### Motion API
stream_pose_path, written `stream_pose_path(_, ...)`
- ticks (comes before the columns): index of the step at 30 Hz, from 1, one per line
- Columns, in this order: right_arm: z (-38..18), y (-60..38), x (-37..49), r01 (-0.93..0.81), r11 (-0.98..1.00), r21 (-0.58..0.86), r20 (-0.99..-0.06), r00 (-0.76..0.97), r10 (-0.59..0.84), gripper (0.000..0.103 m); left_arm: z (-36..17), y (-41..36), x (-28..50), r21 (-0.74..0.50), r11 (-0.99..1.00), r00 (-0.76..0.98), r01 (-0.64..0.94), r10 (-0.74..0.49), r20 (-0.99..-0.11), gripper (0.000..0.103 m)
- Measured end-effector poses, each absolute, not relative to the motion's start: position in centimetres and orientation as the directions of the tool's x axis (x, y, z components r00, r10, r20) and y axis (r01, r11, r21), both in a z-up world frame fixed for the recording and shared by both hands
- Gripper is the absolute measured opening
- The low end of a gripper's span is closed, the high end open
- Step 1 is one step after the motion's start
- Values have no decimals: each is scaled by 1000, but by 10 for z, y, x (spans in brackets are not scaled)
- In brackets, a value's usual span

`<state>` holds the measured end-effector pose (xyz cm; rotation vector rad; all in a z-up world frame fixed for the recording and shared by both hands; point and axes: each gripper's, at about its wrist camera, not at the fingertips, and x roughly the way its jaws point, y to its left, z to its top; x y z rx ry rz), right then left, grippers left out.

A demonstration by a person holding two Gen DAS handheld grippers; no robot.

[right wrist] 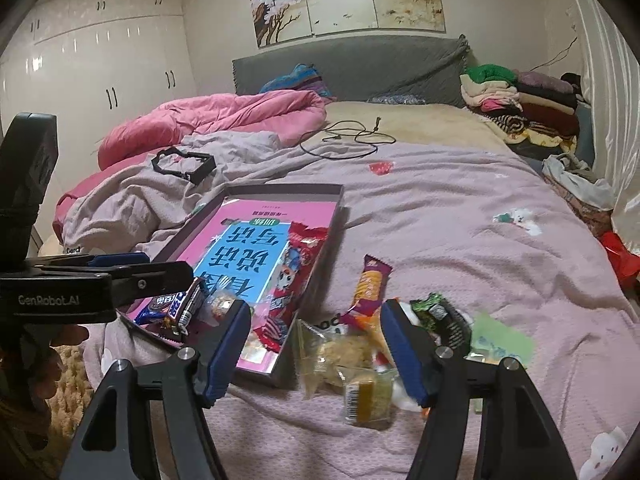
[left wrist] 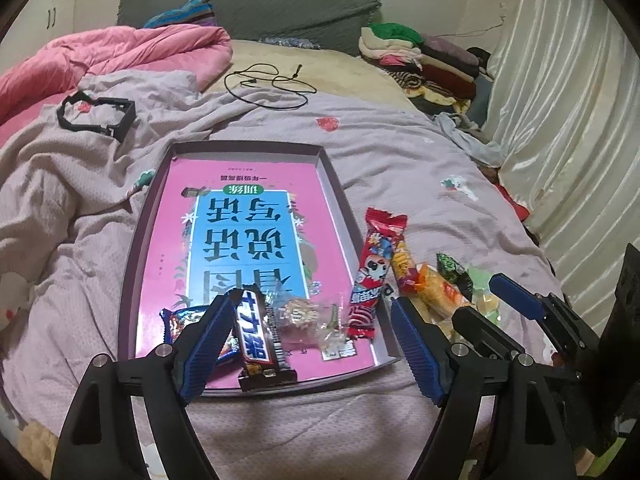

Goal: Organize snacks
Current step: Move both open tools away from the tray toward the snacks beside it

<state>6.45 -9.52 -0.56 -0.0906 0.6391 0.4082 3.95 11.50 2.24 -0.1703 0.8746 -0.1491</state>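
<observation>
Clearly, the loose snacks are what the step turns on: a clear-wrapped pastry (right wrist: pixel 347 350) and a small boxed cake (right wrist: pixel 368 400) lie on the bedspread (right wrist: pixel 460 216) just beside the near right corner of the shallow tray (left wrist: pixel 340 192), with an orange-and-purple bar (right wrist: pixel 370 286), a green packet (right wrist: pixel 434 312) and a pale green sachet (right wrist: pixel 502 340) close by. Inside the tray, along its near edge, a dark chocolate bar (left wrist: pixel 260 344), a blue packet (left wrist: pixel 180 322), a small clear-wrapped sweet (left wrist: pixel 300 314) and a long red packet (left wrist: pixel 374 276) are already laid – the red one leaning against the right wall.

The right gripper (right wrist: pixel 316 340) is held over the loose pile with its fingers wide and nothing between them. The pastry is best taken across its narrow width, low on the wrapper, so that only one packet is pinched; the crinkled film is likely to slip, so a firm, square closure is called for before it is lifted over the tray wall. The left gripper (left wrist: pixel 312 332) is spread wide above the tray's near edge, empty, and could be used to steady the tray.

The exact count of snacks in the pile cannot be made out – wrappers overlap, and several are partly hidden behind the right gripper's fingers. The blue packet is largely covered by a left finger. Whether the red packet's lower end is resting on the tray floor is hard to tell.
</observation>
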Motion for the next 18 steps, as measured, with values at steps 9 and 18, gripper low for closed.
stream_pose_path(9,1,-110,62,-379,924,46,-577,745,334,68,33,103,33,-199,976,639,93,-212,-739,82)
stream_pose_path(18,8,-131,61,-346,936,55,-557,768,317,68,41,86,28,-179,974,636,136,-225,-739,82)
